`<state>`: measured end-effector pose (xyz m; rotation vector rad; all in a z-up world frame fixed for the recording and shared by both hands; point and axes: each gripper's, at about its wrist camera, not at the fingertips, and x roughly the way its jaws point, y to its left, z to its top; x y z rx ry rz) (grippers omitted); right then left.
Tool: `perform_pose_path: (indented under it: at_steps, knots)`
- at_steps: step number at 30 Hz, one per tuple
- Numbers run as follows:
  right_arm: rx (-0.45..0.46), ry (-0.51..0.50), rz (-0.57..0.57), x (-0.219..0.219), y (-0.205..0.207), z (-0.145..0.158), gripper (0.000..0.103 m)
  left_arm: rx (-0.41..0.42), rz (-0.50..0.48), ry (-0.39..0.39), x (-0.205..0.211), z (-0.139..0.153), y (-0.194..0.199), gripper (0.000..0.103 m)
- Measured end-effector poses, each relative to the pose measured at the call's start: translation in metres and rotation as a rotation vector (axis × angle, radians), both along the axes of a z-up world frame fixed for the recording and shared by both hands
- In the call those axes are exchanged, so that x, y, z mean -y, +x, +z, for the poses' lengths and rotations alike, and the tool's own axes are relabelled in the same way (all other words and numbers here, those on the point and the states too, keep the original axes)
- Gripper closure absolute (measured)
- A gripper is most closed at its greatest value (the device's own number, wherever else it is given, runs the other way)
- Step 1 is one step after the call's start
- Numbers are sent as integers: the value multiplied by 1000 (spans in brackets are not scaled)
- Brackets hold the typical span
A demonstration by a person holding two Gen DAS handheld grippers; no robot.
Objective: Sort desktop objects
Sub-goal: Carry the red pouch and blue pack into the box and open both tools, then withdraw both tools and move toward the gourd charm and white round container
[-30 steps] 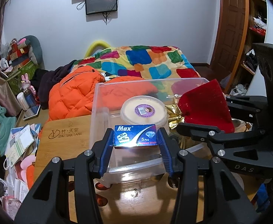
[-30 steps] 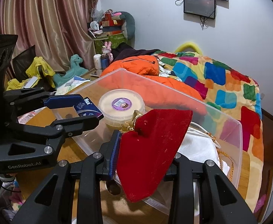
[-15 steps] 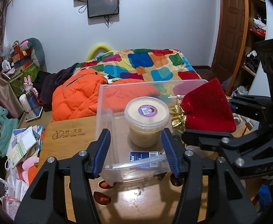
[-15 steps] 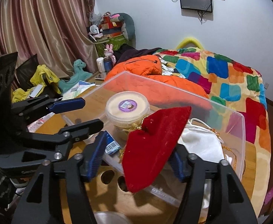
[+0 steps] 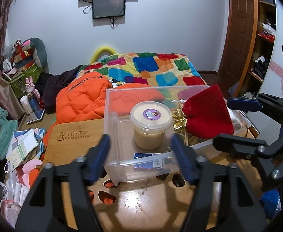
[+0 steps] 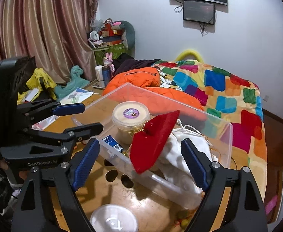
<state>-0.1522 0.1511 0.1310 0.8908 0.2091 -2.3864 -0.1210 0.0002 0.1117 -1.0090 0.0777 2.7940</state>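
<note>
While both grippers stood before the clear plastic bin [image 5: 110, 127] at the centre of each frame, neither had hold of anything; the left gripper [image 5: 141, 152], at the lower middle of the left wrist view, had its blue pads spread wide with only the bin's near wall showing between them; the right gripper [image 6: 140, 158], at the lower middle of the right wrist view, was likewise spread wide. The red velvet pouch [image 6: 153, 141] hung between the right gripper's pads, touching neither that I could tell, draped over the bin's near rim with its tip outside; the blue Max box [image 5: 148, 159] lay flat on the bin floor at the near wall, in front of the lidded tub [image 5: 150, 124]; a white cloth bag [image 6: 182, 150] filled the bin's right part.

By my judgement the step in hand was the dropping-off: box and pouch both delivered, jaws let go. The next move would call for backing both grippers clear of the rim without snagging the pouch, then seeking what remained on the wooden desk [image 6: 151, 206]; a white round lid [image 6: 113, 221] at the bottom of the right wrist view looked the likeliest candidate, needing a low, flat approach.
</note>
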Motion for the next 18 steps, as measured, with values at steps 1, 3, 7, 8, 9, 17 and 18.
perform_pose_path:
  at_steps: [1, 3, 7, 8, 9, 17, 18]
  knots:
    - [-6, -4, -9, -2, 3, 3, 18, -19, 4, -6, -1, 3, 4, 26]
    - [-18, -9, -15, -5, 8, 7, 16, -34, 0, -17, -3, 8, 9, 26]
    - [-70, -2, -54, -11, 22, 16, 4, -55, 4, -31, -6, 15, 18, 19]
    - [-82, -2, -60, -12, 24, 17, 1, -60, 6, -30, -6, 17, 21, 15]
    - [-96, 0, -68, -14, 28, 19, 1, -65, 8, -30, -6, 18, 23, 13]
    - [-176, -8, -139, -32, 52, 24, 1, -96, 11, -69, -14, 24, 44, 9]
    - [-182, -16, -150, -35, 55, 23, 1, -99, 9, -72, -15, 25, 46, 9]
